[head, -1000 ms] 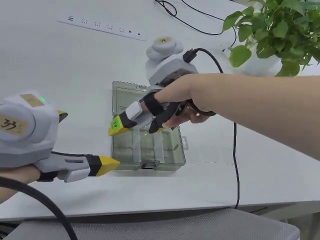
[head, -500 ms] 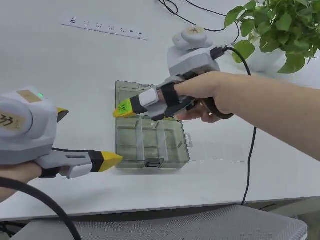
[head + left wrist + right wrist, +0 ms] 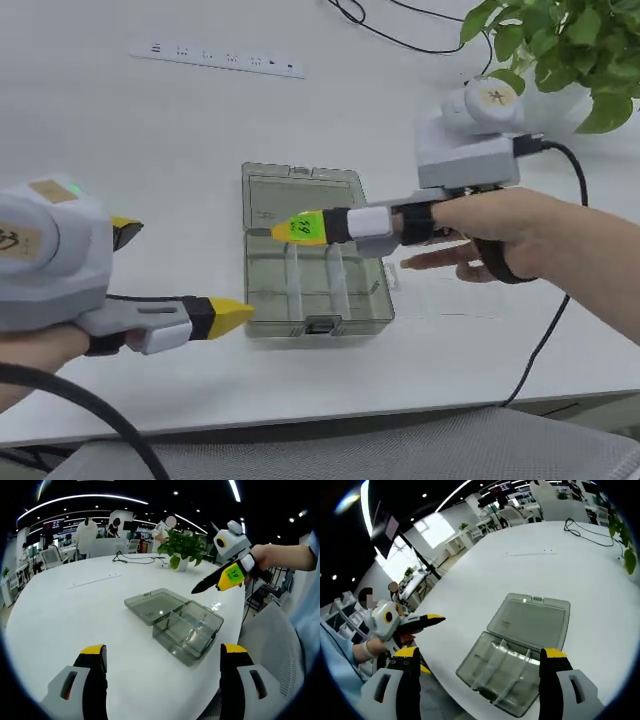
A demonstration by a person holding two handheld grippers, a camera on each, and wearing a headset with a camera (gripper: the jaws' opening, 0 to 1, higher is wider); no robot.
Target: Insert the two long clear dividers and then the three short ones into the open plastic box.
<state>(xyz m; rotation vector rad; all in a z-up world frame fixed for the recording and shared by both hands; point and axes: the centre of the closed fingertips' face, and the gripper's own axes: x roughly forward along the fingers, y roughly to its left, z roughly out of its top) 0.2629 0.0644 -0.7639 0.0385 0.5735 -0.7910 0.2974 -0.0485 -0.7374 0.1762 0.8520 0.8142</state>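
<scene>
The open smoky plastic box (image 3: 372,297) lies mid-table with its lid (image 3: 300,195) flat behind the base. Two clear long dividers (image 3: 292,285) stand across the base, also seen in the right gripper view (image 3: 492,661). My right gripper (image 3: 300,228) hovers above the box's right half, jaws open and holding nothing (image 3: 481,654). Left of the box, near the table's front, my left gripper (image 3: 182,270) is open and holds nothing (image 3: 162,650). Faint clear pieces (image 3: 440,298) lie on the table right of the box; what they are is hard to tell.
A white power strip (image 3: 215,57) lies at the back of the table. At the back right stands a potted plant (image 3: 560,45). A black cable (image 3: 545,330) trails off the front edge at the right. A grey chair seat (image 3: 400,450) is below the table edge.
The right gripper has drawn back to the right, from low over the box's left side to above its right half. The left gripper has stayed put.
</scene>
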